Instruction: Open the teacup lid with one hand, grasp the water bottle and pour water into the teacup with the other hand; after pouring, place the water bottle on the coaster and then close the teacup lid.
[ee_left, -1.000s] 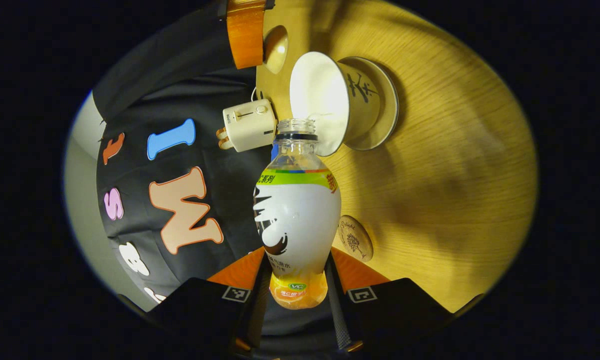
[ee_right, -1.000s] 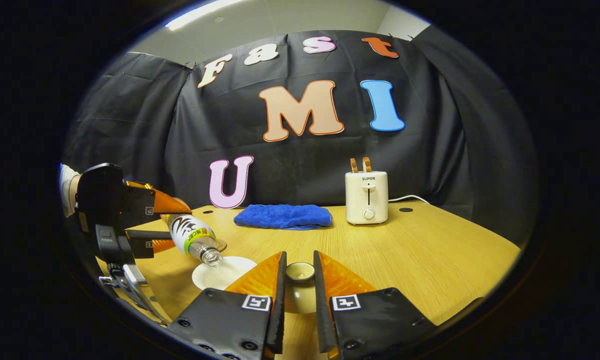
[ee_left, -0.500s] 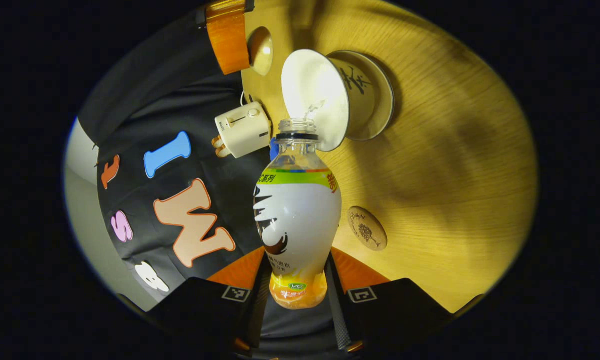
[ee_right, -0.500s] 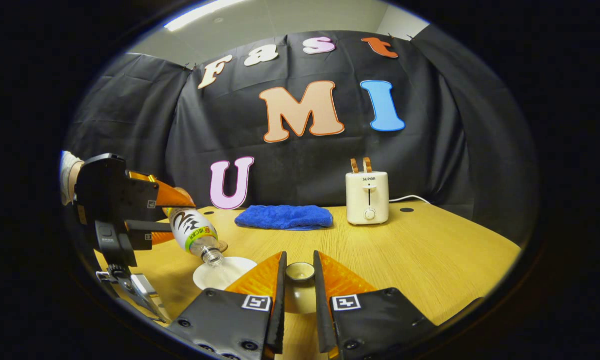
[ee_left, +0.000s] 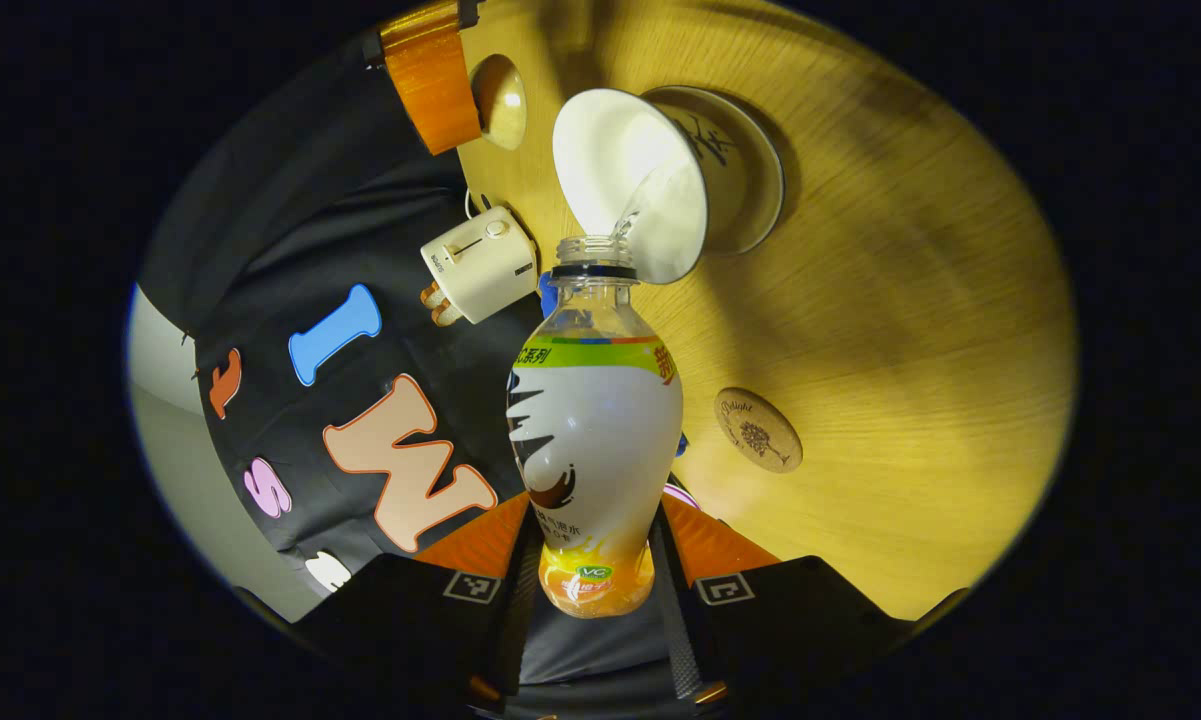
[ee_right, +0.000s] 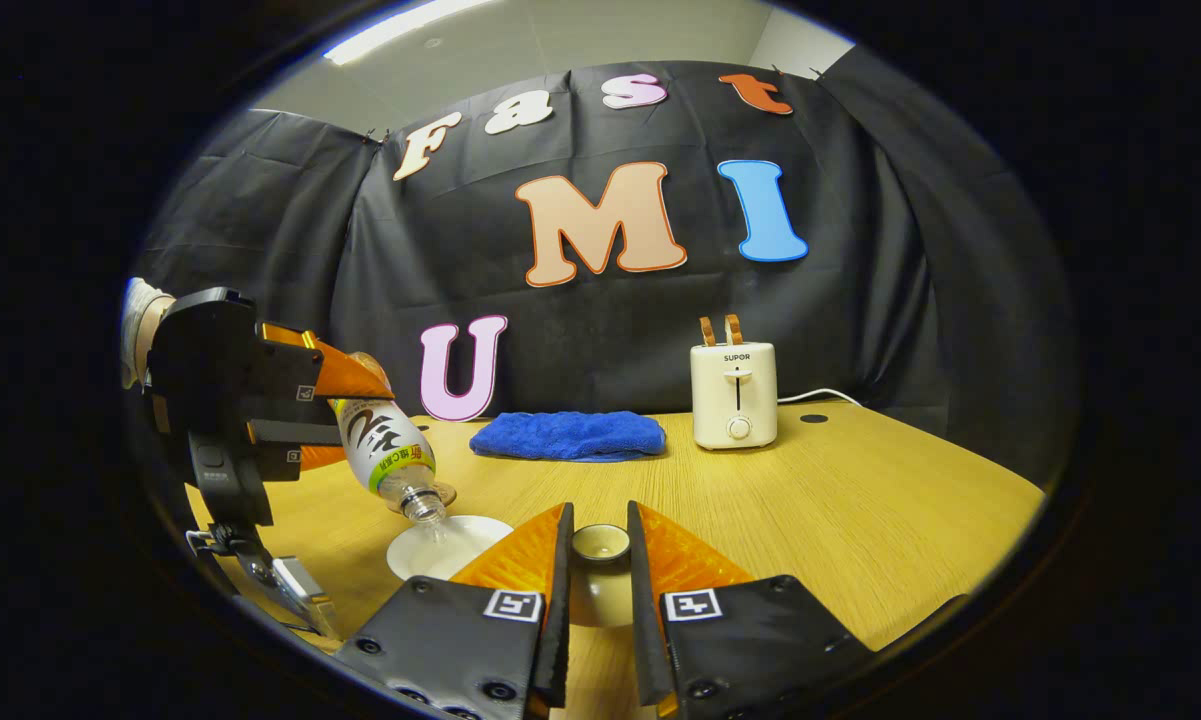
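In the right gripper view, a hand at the far left holds the left gripper, its jaws clamped on the lower body of the water bottle. The bottle tilts mouth-down over the open teacup on the desk. Behind lie a blue cloth and a toaster. At the bottom, the right gripper has its jaws closed on the teacup lid, held above the desk beside the cup. In the left gripper view, a thin stream runs from the bottle's mouth into the cup, and the coaster lies bare on the desk, apart from the cup.
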{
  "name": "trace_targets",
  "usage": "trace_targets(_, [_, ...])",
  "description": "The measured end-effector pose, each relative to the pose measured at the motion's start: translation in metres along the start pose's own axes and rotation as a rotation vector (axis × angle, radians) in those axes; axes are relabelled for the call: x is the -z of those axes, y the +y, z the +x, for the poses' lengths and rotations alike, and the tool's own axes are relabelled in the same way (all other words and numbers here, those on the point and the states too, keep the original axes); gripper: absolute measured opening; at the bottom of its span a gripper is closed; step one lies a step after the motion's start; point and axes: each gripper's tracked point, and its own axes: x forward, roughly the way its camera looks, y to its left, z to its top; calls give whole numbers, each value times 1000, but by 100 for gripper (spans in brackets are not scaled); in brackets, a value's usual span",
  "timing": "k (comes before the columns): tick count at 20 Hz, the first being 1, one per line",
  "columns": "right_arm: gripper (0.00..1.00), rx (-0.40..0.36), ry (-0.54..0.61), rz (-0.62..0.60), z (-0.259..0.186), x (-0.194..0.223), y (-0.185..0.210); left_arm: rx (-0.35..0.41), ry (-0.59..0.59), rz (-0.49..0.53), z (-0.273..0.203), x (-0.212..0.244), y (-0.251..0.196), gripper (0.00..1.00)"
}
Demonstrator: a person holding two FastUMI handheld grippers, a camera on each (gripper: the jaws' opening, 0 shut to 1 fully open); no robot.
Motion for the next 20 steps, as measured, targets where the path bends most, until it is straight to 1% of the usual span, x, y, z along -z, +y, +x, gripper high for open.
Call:
trace_targets(1, [30, -1, 1, 8, 0, 0, 0, 1, 5, 11, 1, 2, 1, 57])
trace_targets(4, [30, -4, 3, 34, 1, -1, -2, -6, 11, 35, 0, 3, 4, 56])
trace_targets(5, [28, -3, 3, 39, 1, -1, -3, -6, 15, 50, -1, 4, 6, 55])
trace_targets(6, [30, -2, 3, 41, 1, -1, -4, -10, 13, 65, -2, 5, 9, 56])
trace_targets(8, [30, -3, 3, 38, -1, 0, -4, -18, 18, 91, -5, 12, 19, 56])
trace_targets(11, [30, -4, 1, 30, 0, -1, -3, -26, 19, 92, -8, 14, 29, 56])
trace_targets(13, [30, -3, 1, 32, 0, -1, -3, -30, 18, 99, -10, 13, 30, 55])
trace_targets(14, [30, -2, 1, 34, 0, -1, -3, -40, 16, 103, -11, 12, 32, 57])
trace_targets(16, [30, -2, 1, 35, 0, -1, -3, -48, 15, 99, -13, 10, 31, 56])
trace_targets(20, [30, 0, 0, 33, 0, -1, -3, -28, 5, 97, -18, 4, 27, 55])
